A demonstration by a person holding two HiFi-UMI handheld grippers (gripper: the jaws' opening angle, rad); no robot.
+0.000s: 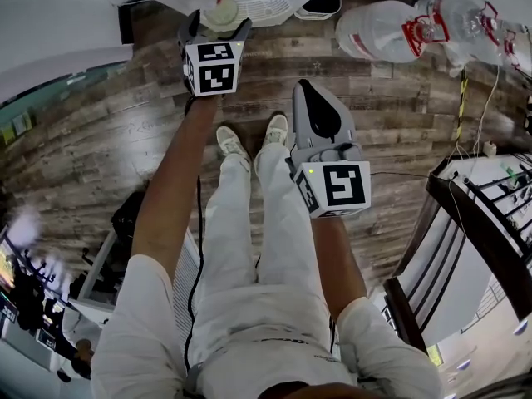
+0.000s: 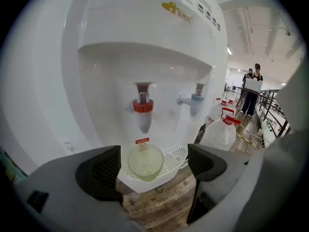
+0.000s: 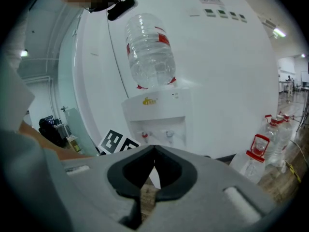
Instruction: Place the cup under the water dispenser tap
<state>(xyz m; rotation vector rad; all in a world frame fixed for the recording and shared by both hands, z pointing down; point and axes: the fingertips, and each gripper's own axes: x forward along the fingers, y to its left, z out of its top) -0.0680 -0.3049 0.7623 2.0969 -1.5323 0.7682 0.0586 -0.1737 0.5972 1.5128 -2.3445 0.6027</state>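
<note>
1. White plastic water dispenser [image 2: 145,57], floor-standing, with a clear inverted bottle [image 3: 148,50] on top. A red tap [image 2: 143,111] and a blue tap [image 2: 197,103] sit in its recess.
2. Left gripper [image 2: 153,166]: jaws spread wide, gripping nothing, facing the recess. The cup shows in the gap beyond them, untouched.
3. Right gripper [image 3: 153,153]: jaws closed tip to tip, nothing between them, well back from the dispenser.
4. Drip tray [image 2: 177,154]: white slotted grille below the taps.
5. Cup [image 2: 145,162]: pale, translucent, upright, apparently empty, standing on the tray directly beneath the red tap. Judged light, thin-walled plastic, smooth, and liable to tip or flex. Best taken across the body at mid-height with a gentle squeeze, clear of the rim.
</note>
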